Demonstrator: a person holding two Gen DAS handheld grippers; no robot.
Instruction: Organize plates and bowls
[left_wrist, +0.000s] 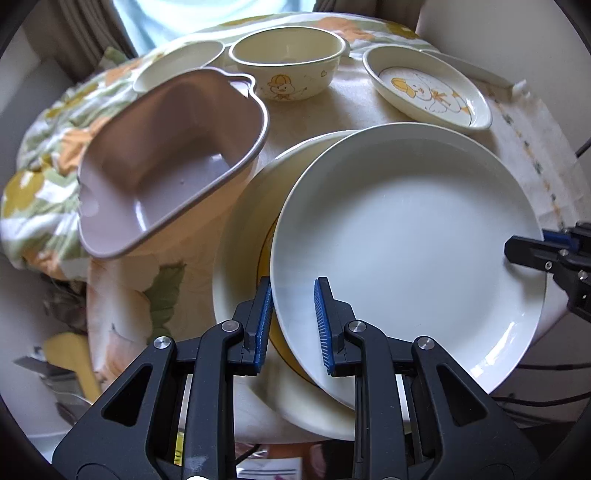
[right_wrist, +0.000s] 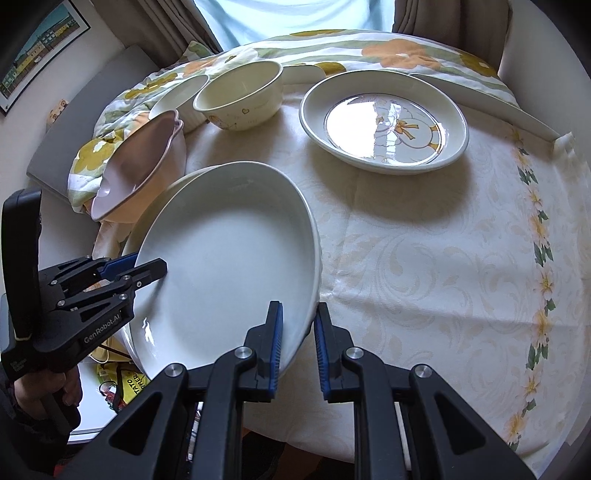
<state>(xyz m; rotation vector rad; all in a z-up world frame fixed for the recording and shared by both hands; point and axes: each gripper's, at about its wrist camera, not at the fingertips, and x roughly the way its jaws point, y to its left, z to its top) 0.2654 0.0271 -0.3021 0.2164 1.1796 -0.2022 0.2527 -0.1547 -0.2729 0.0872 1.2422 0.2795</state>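
Note:
A plain white plate (left_wrist: 406, 240) lies tilted on top of a larger cream plate (left_wrist: 240, 236) with a yellow print; it also shows in the right wrist view (right_wrist: 229, 266). My left gripper (left_wrist: 293, 325) straddles its near rim, jaws apart around the edge. My right gripper (right_wrist: 299, 347) straddles the opposite rim, jaws also apart, and shows in the left wrist view (left_wrist: 532, 254). A pink bowl (left_wrist: 166, 166) sits tilted at the left. A cream duck bowl (left_wrist: 288, 62) and a small duck plate (left_wrist: 428, 88) stand further back.
A white ramekin (left_wrist: 177, 66) stands behind the pink bowl. A flowered quilt (left_wrist: 44, 155) is bunched at the table's left and back edge. The patterned tablecloth (right_wrist: 443, 258) covers the round table. A long white dish (right_wrist: 480, 96) lies at the back right.

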